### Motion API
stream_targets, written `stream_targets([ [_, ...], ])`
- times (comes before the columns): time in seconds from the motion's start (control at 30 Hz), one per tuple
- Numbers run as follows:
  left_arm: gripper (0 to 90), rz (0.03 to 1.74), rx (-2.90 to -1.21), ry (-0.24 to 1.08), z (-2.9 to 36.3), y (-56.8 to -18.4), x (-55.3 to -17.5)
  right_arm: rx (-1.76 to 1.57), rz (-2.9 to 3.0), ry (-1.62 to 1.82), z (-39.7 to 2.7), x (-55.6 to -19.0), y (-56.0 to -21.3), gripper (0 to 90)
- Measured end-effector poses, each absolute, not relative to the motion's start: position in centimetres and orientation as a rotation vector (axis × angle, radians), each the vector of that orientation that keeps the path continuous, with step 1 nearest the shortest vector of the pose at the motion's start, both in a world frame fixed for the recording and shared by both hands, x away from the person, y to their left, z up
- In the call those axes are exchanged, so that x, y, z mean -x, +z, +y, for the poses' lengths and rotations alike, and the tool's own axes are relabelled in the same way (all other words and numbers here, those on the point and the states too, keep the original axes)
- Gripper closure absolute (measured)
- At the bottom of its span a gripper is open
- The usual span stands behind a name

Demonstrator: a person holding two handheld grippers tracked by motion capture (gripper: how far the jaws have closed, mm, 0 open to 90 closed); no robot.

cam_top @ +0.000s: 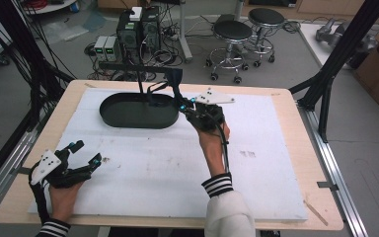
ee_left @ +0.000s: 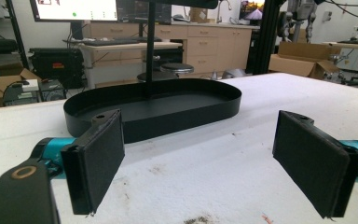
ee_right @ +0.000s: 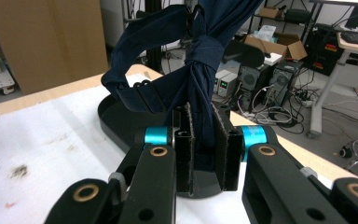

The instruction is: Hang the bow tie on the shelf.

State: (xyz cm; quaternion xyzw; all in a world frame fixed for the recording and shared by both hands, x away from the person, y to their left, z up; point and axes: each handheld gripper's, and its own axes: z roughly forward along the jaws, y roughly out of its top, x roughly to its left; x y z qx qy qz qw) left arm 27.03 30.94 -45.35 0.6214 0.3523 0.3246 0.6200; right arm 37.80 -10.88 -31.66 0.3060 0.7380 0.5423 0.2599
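High view: right gripper (cam_top: 193, 109) holds navy cloth (cam_top: 174, 81) over black tray (cam_top: 138, 111).
Left gripper view: left gripper (ee_left: 200, 154) spread wide, idle above the tabletop (ee_left: 270, 93).
Right gripper view: jaws clamp the knotted cloth (bulky); lower centred, then release.

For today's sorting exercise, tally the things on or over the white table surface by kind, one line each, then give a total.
Black oval tray: 1
Dark blue knotted cloth, held over the tray's right end: 1
Hand-held gripper: 2, left hand-held gripper open and right hand-held gripper shut on the cloth
Total: 4
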Motion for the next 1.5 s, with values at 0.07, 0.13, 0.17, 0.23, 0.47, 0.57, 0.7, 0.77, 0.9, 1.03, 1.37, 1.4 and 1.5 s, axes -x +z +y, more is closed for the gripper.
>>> stream_targets([
  [0.07, 16.9, 0.810, -1.429, 0.746, 30.9, -45.4, -27.0, -0.825, 1.993, 1.468, -10.6, -38.4, -31.5, 80.5],
  [0.13, 16.9, 0.806, -1.431, 0.749, 30.9, -45.3, -27.0, -0.823, 1.994, 1.463, -10.3, -39.0, -31.4, 80.5],
  [0.17, 16.9, 0.806, -1.431, 0.750, 30.9, -45.4, -27.0, -0.826, 1.991, 1.466, -10.2, -39.2, -31.4, 80.5],
  [0.23, 16.9, 0.806, -1.431, 0.749, 30.9, -45.4, -27.0, -0.832, 1.998, 1.456, -9.9, -39.8, -31.4, 80.5],
  [0.47, 16.9, 0.805, -1.430, 0.749, 30.9, -45.4, -27.0, -0.875, 1.963, 1.434, -9.1, -41.5, -31.2, 80.5],
  [0.57, 16.9, 0.804, -1.430, 0.749, 30.9, -45.4, -27.0, -0.903, 1.929, 1.444, -8.8, -42.2, -31.0, 80.6],
  [0.7, 16.9, 0.807, -1.427, 0.747, 30.9, -45.4, -27.0, -0.937, 1.910, 1.443, -8.6, -43.1, -30.8, 80.6],
  [0.77, 17.0, 0.810, -1.427, 0.746, 30.9, -45.4, -27.0, -0.933, 1.910, 1.434, -8.3, -43.7, -30.8, 80.6],
  [0.9, 17.1, 0.810, -1.429, 0.745, 31.0, -45.4, -27.1, -0.942, 1.916, 1.415, -7.5, -44.7, -31.5, 80.6],
  [1.03, 17.1, 0.808, -1.428, 0.746, 31.0, -45.4, -27.0, -0.973, 1.909, 1.384, -7.4, -45.3, -32.2, 80.6],
  [1.37, 17.3, 0.810, -1.430, 0.745, 31.0, -45.3, -27.0, -1.029, 1.897, 1.301, -8.0, -46.5, -33.4, 79.8],
  [1.4, 17.3, 0.810, -1.430, 0.746, 30.9, -45.3, -27.0, -1.032, 1.900, 1.305, -8.0, -46.7, -33.6, 79.6],
  [1.5, 17.3, 0.811, -1.431, 0.747, 30.9, -45.3, -27.0, -1.040, 1.912, 1.293, -8.2, -47.0, -34.0, 79.2],
])
